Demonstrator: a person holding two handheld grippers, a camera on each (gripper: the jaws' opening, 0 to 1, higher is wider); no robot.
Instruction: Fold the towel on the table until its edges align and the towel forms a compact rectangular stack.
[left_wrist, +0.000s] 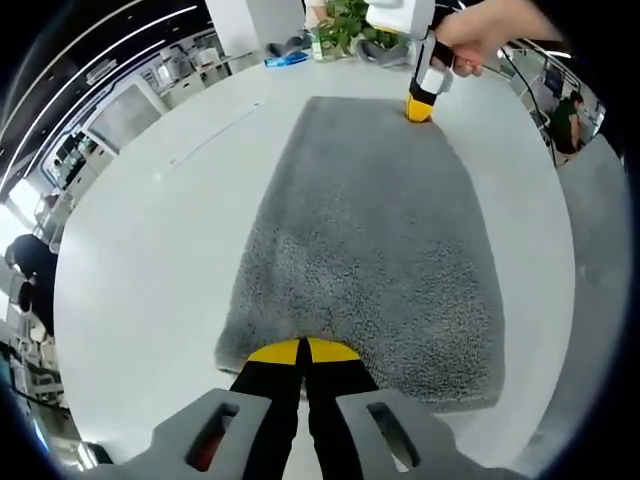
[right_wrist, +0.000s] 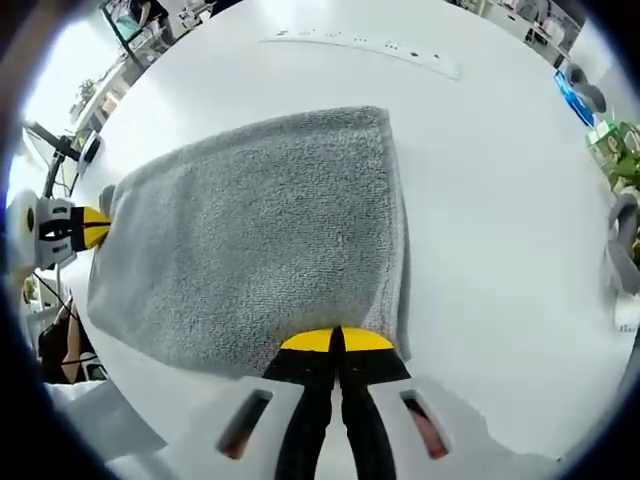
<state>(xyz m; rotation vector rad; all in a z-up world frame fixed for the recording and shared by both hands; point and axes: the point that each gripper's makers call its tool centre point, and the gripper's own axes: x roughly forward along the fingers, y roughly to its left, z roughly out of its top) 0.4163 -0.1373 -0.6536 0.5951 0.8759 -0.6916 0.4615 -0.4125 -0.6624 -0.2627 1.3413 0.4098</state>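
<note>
**Colours, quick**

Towel plain grey, fuzzy, no pattern; table white, glossy; left gripper tips yellow, jaws black, body grey w/ red bits; right gripper same yellow/black; far plant green; blue item near it.

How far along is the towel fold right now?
Done, by the look of it: the grey towel lies on the white table as a rectangle, with a doubled layer showing along one side in the right gripper view. In hand: the left gripper and the right gripper sit with jaws together at opposite short edges. Left: probably at least one more fold for a compact stack.
</note>
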